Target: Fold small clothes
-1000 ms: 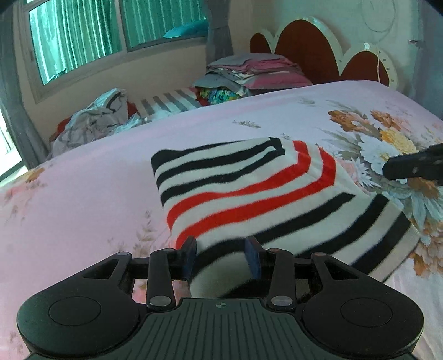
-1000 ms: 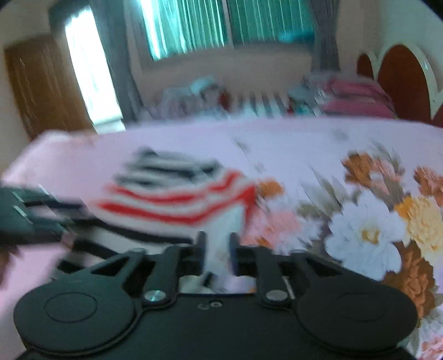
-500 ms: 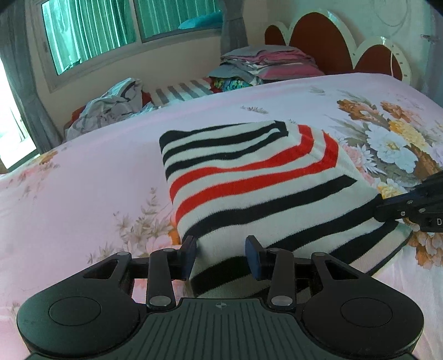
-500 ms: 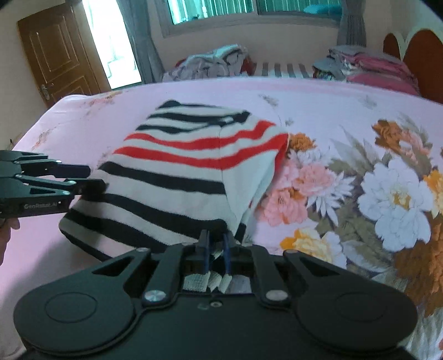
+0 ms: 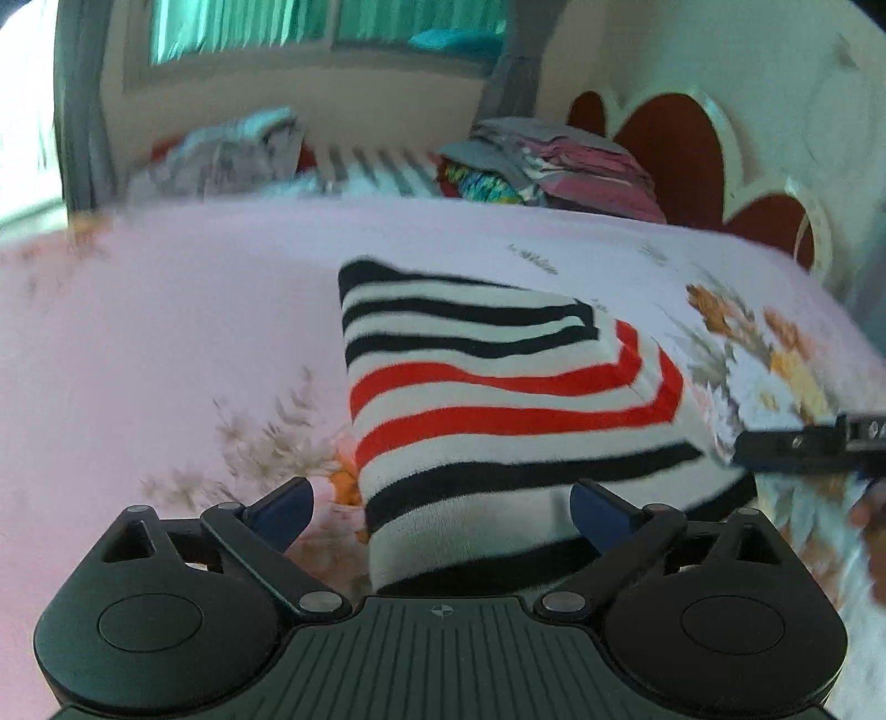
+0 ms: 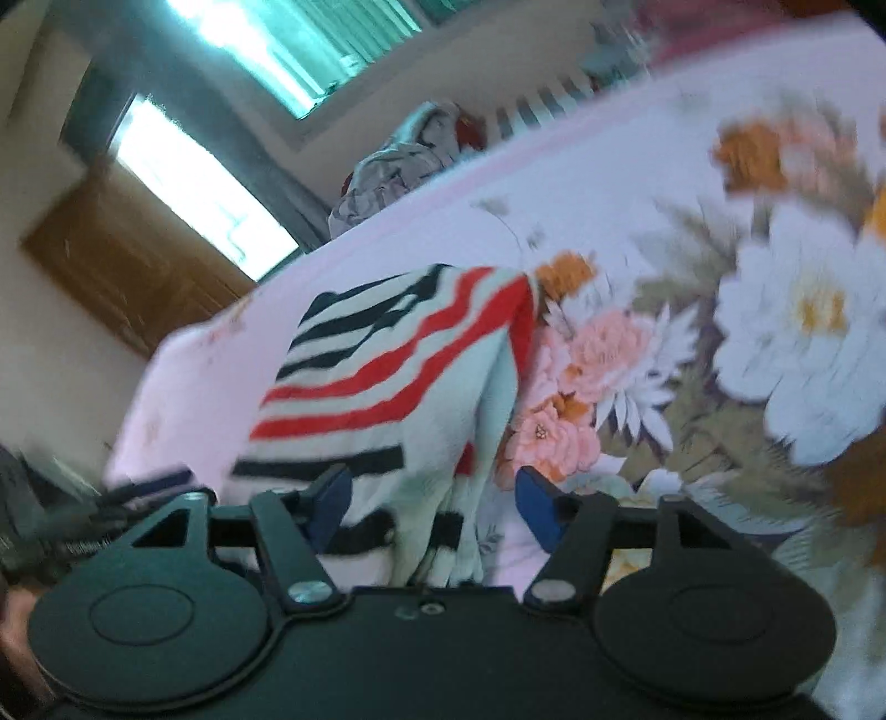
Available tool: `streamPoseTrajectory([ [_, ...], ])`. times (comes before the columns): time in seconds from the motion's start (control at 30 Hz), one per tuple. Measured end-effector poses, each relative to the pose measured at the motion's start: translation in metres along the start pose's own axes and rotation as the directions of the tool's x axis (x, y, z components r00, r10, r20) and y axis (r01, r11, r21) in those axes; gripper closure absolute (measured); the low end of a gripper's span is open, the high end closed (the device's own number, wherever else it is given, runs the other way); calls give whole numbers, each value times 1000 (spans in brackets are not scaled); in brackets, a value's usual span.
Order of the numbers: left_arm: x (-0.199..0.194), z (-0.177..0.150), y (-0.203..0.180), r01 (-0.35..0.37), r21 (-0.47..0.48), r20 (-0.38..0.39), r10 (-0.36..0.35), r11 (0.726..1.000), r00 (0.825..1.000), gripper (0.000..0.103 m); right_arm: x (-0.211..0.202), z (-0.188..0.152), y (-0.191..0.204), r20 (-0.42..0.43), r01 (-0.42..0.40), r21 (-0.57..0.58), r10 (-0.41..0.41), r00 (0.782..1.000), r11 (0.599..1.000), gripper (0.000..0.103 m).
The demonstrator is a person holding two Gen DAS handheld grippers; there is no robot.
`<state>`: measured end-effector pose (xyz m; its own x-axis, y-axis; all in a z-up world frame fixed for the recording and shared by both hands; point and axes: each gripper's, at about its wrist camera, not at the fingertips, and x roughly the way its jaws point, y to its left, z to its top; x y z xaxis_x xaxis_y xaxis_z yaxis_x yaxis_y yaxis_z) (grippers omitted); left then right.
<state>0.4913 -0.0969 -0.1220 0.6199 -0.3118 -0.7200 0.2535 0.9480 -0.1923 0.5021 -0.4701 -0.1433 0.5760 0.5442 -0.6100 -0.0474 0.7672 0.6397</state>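
Room: a bedroom with a green-curtained window (image 5: 310,27), a brown door (image 6: 127,260) and a red scalloped headboard (image 5: 675,149).
Bed: my work surface is a pink bedspread (image 5: 166,343) printed with large flowers.
Background piles: a heap of loose clothes (image 5: 221,155) and a stack of folded ones (image 5: 554,166) sit along the far edge of the bed.
Garment: a folded striped sweater (image 5: 498,399), white with black and red bands, lies on the bedspread in the middle of both views.
Left tongs (image 5: 443,507): spread wide, gripping nothing, the near edge of the sweater lying between my two blue tips.
Right tongs (image 6: 432,495): also spread, holding nothing, tilted over the sweater's loose white corner; in the left view they show at the sweater's right edge.
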Motion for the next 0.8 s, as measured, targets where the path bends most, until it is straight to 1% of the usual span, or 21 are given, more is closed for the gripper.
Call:
streamPoseTrajectory([
  [0.07, 15, 1, 10, 25, -76, -30, -27, 997, 999, 4, 14, 5, -16, -35, -31, 78, 34, 999, 996, 39],
  [0.13, 29, -2, 18, 48, -139, -54, -56, 989, 997, 4, 23, 6, -24, -56, -50, 110, 56, 997, 993, 39],
  [0.2, 41, -5, 24, 72, -179, -82, -88, 981, 993, 4, 31, 6, -31, -75, -89, 148, 101, 992, 985, 39],
  [0.27, 47, -7, 28, 93, -217, -88, -114, 972, 990, 5, 35, 9, -32, -88, -105, 160, 120, 989, 982, 39],
  [0.33, 53, -8, 31, 115, -247, -90, -141, 962, 986, 10, 40, 11, -30, -113, -112, 153, 130, 985, 982, 40],
  [0.4, 60, -7, 32, 131, -273, -98, -162, 953, 982, 11, 48, 14, -27, -125, -122, 148, 141, 982, 981, 40],
  [0.53, 72, -1, 26, 136, -263, -112, -170, 955, 979, 11, 63, 20, -15, -137, -136, 132, 154, 979, 982, 40],
  [0.6, 76, 3, 22, 137, -252, -120, -171, 958, 978, 12, 67, 22, -7, -141, -116, 100, 130, 981, 988, 45],
  [0.63, 76, 5, 21, 140, -241, -121, -173, 960, 977, 21, 69, 22, -3, -145, -94, 69, 103, 984, 993, 52],
  [0.67, 76, 7, 18, 139, -229, -122, -170, 964, 978, 24, 68, 20, 0, -146, -76, 41, 81, 986, 996, 56],
  [0.7, 76, 9, 14, 126, -208, -126, -154, 970, 980, 27, 67, 19, 5, -145, -62, 15, 64, 987, 998, 57],
  [0.77, 72, 12, 4, 109, -153, -117, -128, 982, 985, 39, 61, 18, 10, -133, -36, -34, 31, 991, 999, 61],
  [0.8, 69, 14, -2, 92, -118, -113, -105, 989, 988, 42, 60, 16, 14, -126, -21, -51, 15, 992, 998, 62],
])
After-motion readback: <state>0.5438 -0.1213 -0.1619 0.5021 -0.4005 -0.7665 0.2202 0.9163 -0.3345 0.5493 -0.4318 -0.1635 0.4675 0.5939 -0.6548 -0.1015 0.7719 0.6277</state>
